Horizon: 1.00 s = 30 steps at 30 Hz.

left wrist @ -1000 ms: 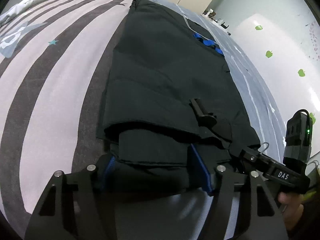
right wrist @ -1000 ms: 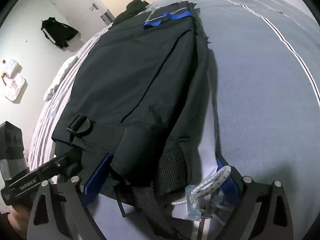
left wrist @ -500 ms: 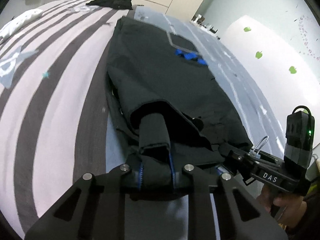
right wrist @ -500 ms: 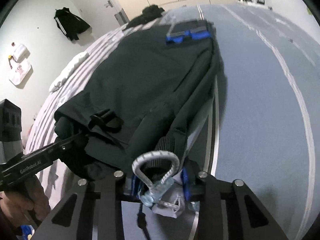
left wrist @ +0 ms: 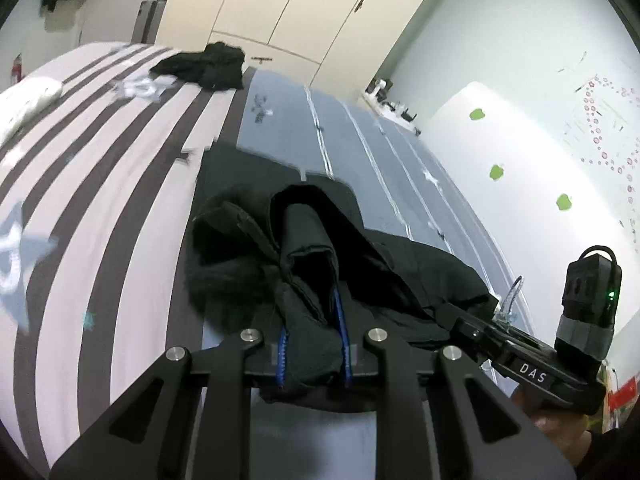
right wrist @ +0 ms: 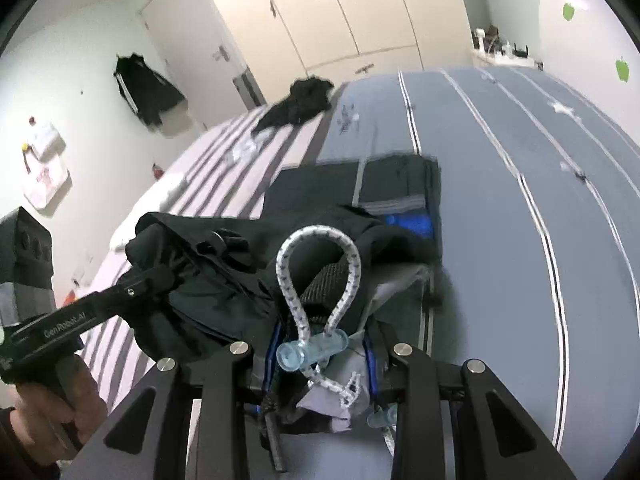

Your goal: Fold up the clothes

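A black garment point(left wrist: 320, 240) with a blue patch point(right wrist: 408, 224) lies on the bed, its near end lifted off the cover. My left gripper point(left wrist: 312, 352) is shut on one corner of that near edge, bunched black cloth between its blue pads. My right gripper point(right wrist: 324, 364) is shut on the other corner, where a white elastic cord loop point(right wrist: 316, 264) with a clear toggle point(right wrist: 308, 352) sticks up. Each gripper shows in the other's view: the right one point(left wrist: 480, 328) at the right, the left one point(right wrist: 148, 280) at the left. The far part of the garment point(right wrist: 352, 184) still rests flat.
The bed cover is pink and dark striped point(left wrist: 100, 200) on the left and grey-blue with white lines point(right wrist: 520, 160) on the right. Another black garment point(left wrist: 208, 66) lies heaped at the far end. Cream wardrobe doors point(left wrist: 300, 8) stand beyond; a dark jacket point(right wrist: 144, 88) hangs on the wall.
Both grippers closed on the garment's near corners, then rose, lifting that end off the bed and carrying it toward the far end. The room's far wall has come into view.
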Motion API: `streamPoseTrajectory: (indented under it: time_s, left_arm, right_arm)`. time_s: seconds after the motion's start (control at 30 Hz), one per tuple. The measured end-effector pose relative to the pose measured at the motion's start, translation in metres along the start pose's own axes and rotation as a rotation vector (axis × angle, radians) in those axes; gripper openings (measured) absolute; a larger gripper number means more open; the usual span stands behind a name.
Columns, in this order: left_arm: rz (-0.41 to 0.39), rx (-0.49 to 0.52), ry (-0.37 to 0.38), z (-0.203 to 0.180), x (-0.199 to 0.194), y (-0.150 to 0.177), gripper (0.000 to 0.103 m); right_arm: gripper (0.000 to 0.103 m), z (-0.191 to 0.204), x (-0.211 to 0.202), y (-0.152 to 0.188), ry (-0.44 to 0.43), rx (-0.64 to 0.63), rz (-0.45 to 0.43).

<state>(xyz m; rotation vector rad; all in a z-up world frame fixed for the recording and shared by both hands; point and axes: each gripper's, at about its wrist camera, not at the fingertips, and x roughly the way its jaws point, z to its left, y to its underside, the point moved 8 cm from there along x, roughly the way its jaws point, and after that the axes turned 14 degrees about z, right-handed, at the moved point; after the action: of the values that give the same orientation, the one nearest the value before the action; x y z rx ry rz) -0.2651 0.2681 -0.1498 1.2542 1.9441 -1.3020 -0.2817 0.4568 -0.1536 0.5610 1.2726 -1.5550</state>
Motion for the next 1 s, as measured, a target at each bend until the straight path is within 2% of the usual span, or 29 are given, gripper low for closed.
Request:
streamPoseTrajectory:
  time_s: [0.1,0.2,0.33,0.37,0.5,0.57,0.67,0.73,0.77,0.83,0.9,1.0]
  left_arm:
    - [0.012,-0.02,-0.032,0.002,0.032,-0.048,0.016]
    - [0.027,-0.058,-0.05,0.007,0.062,-0.091,0.017]
    - [0.044,-0.093,-0.062,0.014,0.09,-0.13,0.023]
    - [0.044,-0.105,-0.057,0.017,0.095,-0.138,0.027]
    - [0.007,-0.13,-0.064,0.032,0.107,-0.168,0.047]
    - [-0.019,-0.143,-0.078,0.041,0.108,-0.182,0.07]
    - [-0.049,-0.15,-0.068,0.055,0.103,-0.195,0.079]
    - [-0.054,-0.163,-0.072,0.069,0.099,-0.195,0.08]
    - [-0.056,-0.178,-0.065,0.075,0.098,-0.194,0.08]
    - [-0.053,-0.205,-0.052,0.087,0.096,-0.191,0.08]
    - [-0.067,-0.2,-0.078,0.096,0.09,-0.191,0.08]
    - [-0.061,-0.161,-0.131,0.106,0.085,-0.185,0.08]
  right_arm:
    - [0.029,-0.018,0.021,-0.046,-0.025,0.026,0.004]
    - [0.03,-0.042,0.051,-0.092,-0.055,0.064,0.049]
    - [0.037,-0.061,0.079,-0.136,-0.06,0.075,0.093]
    - [0.044,-0.065,0.086,-0.147,-0.06,0.077,0.104]
    - [0.056,-0.079,0.105,-0.183,-0.082,0.094,0.117]
    - [0.059,-0.085,0.114,-0.197,-0.105,0.118,0.122]
    - [0.063,-0.1,0.125,-0.212,-0.144,0.199,0.157]
    - [0.071,-0.11,0.123,-0.216,-0.2,0.245,0.154]
    - [0.079,-0.113,0.121,-0.217,-0.237,0.265,0.152]
    - [0.084,-0.121,0.113,-0.224,-0.263,0.313,0.128]
    - [0.084,-0.126,0.103,-0.232,-0.221,0.306,0.098]
    - [0.085,-0.131,0.084,-0.23,-0.099,0.242,0.029]
